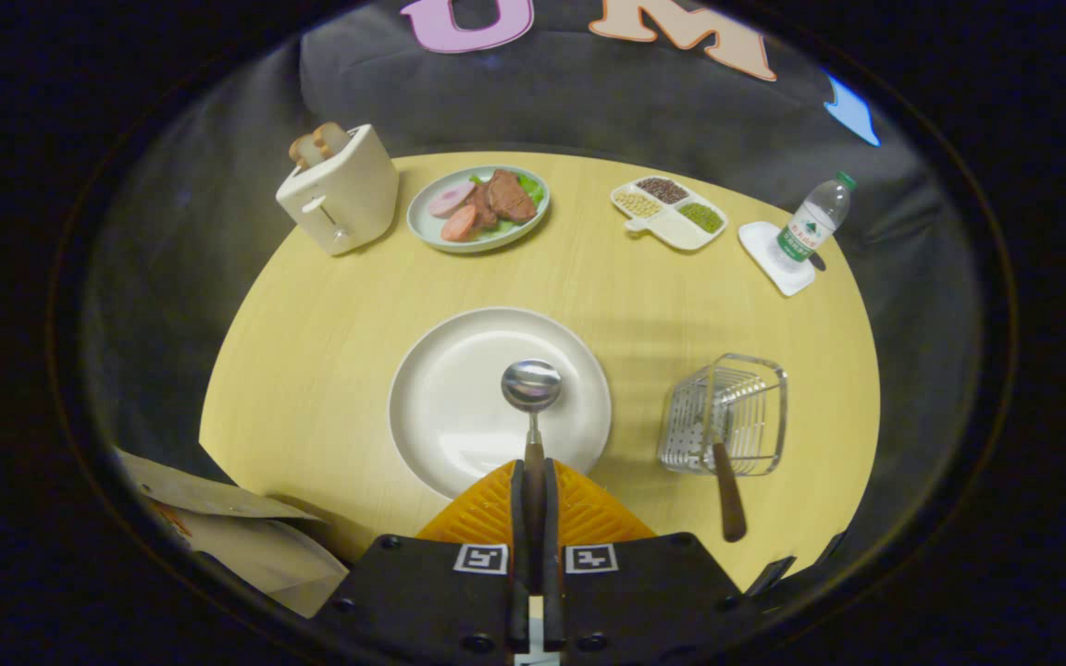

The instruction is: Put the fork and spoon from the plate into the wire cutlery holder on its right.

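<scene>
Table [329, 351]: plate, holder and other dishes are carried on it.
Plate [459, 407]: lies just ahead of the fingers.
Holder [744, 407]: stands right of the plate; a brown-handled utensil, likely the fork [727, 490], is already leaned in it.
Spoon [531, 387]: stiff, light, slippery metal; held by the handle, bowl over the plate.
Gripper [533, 481]: fingers are pressed narrow on the spoon handle.

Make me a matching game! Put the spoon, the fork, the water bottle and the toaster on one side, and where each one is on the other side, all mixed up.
Things:
1. spoon
2. fork
3. water bottle
4. toaster

Places:
A. on a white coaster
B. beside the plate of meat
C. in the wire cutlery holder
D. gripped between the gripper fingers, over the empty white plate

Pairs: 1-D, 2-C, 3-A, 4-B
</scene>
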Demonstrator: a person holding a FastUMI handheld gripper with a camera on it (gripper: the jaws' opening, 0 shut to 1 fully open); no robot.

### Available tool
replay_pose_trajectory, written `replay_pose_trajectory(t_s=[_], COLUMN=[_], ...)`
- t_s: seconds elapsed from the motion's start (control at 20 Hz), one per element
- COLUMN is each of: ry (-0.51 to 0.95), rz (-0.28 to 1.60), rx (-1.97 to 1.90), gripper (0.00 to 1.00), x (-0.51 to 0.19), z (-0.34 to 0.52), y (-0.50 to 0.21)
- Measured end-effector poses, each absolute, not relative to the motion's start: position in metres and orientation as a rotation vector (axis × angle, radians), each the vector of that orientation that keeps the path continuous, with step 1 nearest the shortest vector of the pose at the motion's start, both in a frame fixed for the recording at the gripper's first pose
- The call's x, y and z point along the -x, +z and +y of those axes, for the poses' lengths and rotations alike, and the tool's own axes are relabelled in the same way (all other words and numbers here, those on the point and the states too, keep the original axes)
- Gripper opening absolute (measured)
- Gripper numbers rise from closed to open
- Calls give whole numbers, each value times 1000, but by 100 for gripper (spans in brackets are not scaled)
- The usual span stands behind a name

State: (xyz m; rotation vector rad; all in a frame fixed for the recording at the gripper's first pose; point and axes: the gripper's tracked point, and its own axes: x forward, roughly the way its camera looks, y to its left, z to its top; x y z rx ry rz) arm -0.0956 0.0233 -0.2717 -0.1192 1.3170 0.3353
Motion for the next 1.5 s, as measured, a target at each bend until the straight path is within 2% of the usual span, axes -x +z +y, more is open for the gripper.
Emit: replay_pose_trajectory(t_s=[0.35,0.65,0.95,1.05,1.2,1.5], ry=[182,99,75,85,97,58], rz=[1293,1350,1280,1173,911,427], rx=[117,134,85,35,-45,-160], gripper=[9,8,17,48,96,95], x=[70,76,64,49,25,18], z=[-61,-105,-111,-105,-88,-81], y=[-237,-257,-256,-244,-206,-113])
